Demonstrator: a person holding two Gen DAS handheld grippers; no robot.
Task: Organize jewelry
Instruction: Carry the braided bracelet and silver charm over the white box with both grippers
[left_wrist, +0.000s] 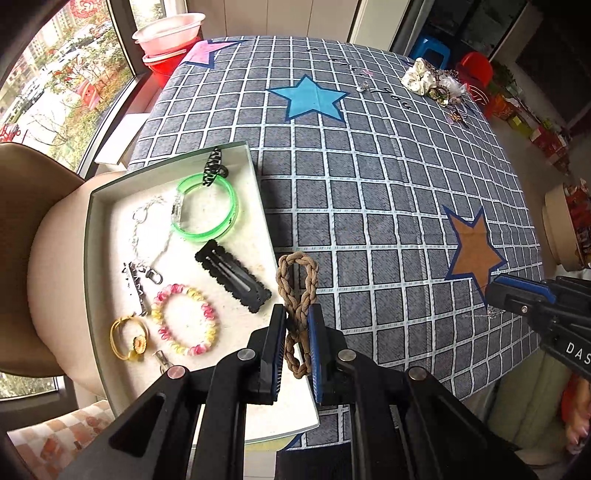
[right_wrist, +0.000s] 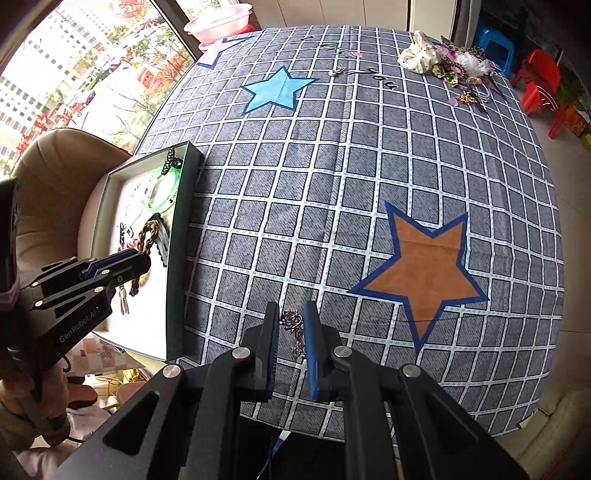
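Left tool (left_wrist: 297, 334) clenched on a braided cord bracelet (left_wrist: 298, 291) over my half-filled tray (left_wrist: 96, 236), right tool (right_wrist: 291, 330) gripping a small metal chain (right_wrist: 293, 326), the far-right worktop heap (right_wrist: 443, 61) remains unsorted.

A big window (left_wrist: 55, 85) on the left lets in bright daylight, with trees and tall buildings outside. A tan chair (left_wrist: 33, 229) sits by it. The surface wears a gray checked cloth (left_wrist: 369, 184) with colored stars. Pink and red bowls (left_wrist: 166, 40) stand far left. Red and blue plastic stools (right_wrist: 535, 77) stand far right on the pale floor.
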